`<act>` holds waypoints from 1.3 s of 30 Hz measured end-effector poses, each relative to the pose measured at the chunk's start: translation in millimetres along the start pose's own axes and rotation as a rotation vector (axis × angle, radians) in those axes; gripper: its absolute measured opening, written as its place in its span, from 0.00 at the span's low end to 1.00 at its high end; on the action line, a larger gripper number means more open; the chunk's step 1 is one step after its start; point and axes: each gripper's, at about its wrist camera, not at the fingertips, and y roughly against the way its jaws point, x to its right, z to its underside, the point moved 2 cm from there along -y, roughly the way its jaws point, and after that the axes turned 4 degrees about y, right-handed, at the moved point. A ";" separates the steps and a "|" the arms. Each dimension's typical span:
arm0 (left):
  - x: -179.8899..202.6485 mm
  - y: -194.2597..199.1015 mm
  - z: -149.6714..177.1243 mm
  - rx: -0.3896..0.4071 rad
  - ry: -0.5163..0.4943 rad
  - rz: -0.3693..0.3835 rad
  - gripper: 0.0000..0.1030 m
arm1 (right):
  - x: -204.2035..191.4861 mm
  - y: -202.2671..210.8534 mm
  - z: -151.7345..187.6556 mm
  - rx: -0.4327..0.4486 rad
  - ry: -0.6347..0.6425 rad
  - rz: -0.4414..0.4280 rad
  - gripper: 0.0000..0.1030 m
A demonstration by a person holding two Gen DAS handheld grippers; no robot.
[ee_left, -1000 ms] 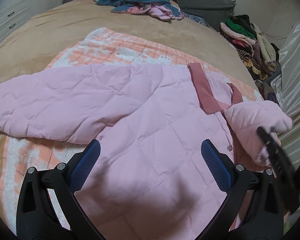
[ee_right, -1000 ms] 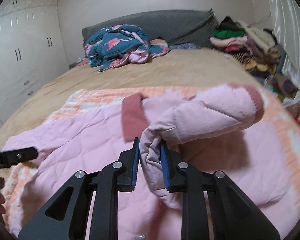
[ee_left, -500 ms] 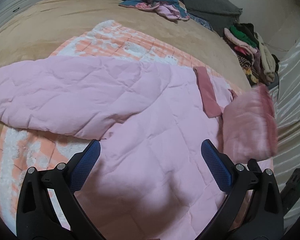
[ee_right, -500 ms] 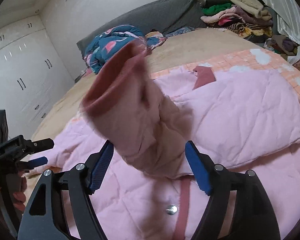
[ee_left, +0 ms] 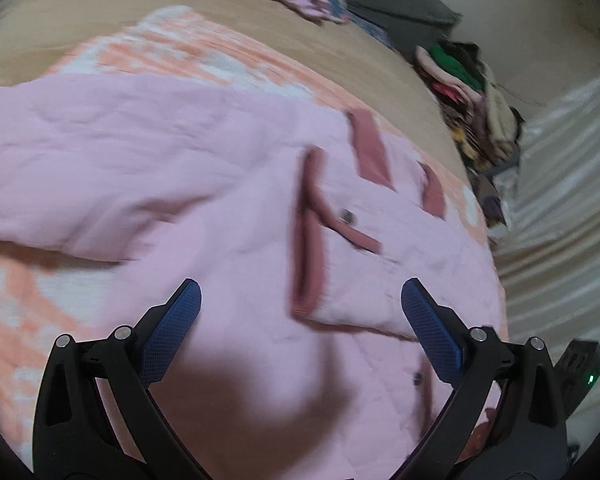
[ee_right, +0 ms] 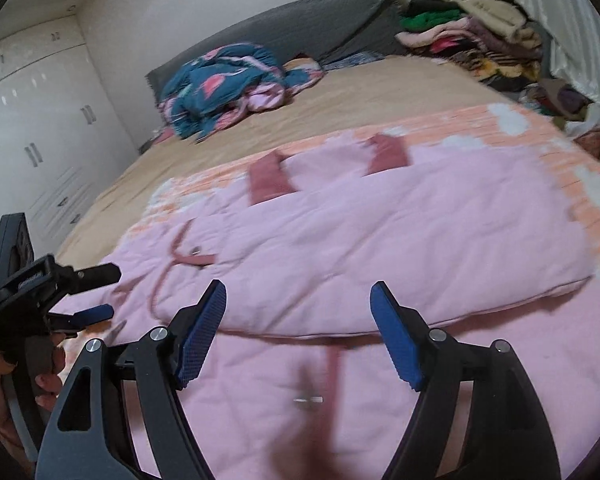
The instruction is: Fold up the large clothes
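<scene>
Since the earlier frames, we have let go of the right sleeve: it was pinched and lifted in our right gripper, and now it lies folded across the chest of the pink quilted jacket.

Left wrist view: our left gripper (ee_left: 300,328) hangs above the pink quilted jacket (ee_left: 180,184), its blue pads spread wide with nothing between them. The jacket lies flat on an orange-and-white blanket (ee_left: 172,52) near the foot edge of the bed (ee_left: 80,12). The folded right sleeve (ee_left: 364,264) ends in a dark pink cuff just ahead of the pads. The left sleeve (ee_left: 60,152) stretches out unfolded toward the bed's left side, its long axis running crosswise to our fingers. We judge the left gripper the nearer one for it.

Right wrist view: our right gripper (ee_right: 298,332) is also wide open and empty, hovering over the jacket's front. The folded sleeve lies across just beyond the pads. The left gripper shows at the far left edge.

We count one jacket, two sleeves with one folded and one still out, two collar tabs, one bundled teal patterned quilt (ee_right: 220,84) by the gray headboard (ee_right: 300,24), and one pile of clothes (ee_right: 476,40) at the bed's far right corner.
</scene>
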 end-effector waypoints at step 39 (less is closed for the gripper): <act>15.1 -29.9 35.7 0.090 -0.285 -0.243 0.11 | 132.5 -49.1 10.2 -0.217 0.012 0.306 0.75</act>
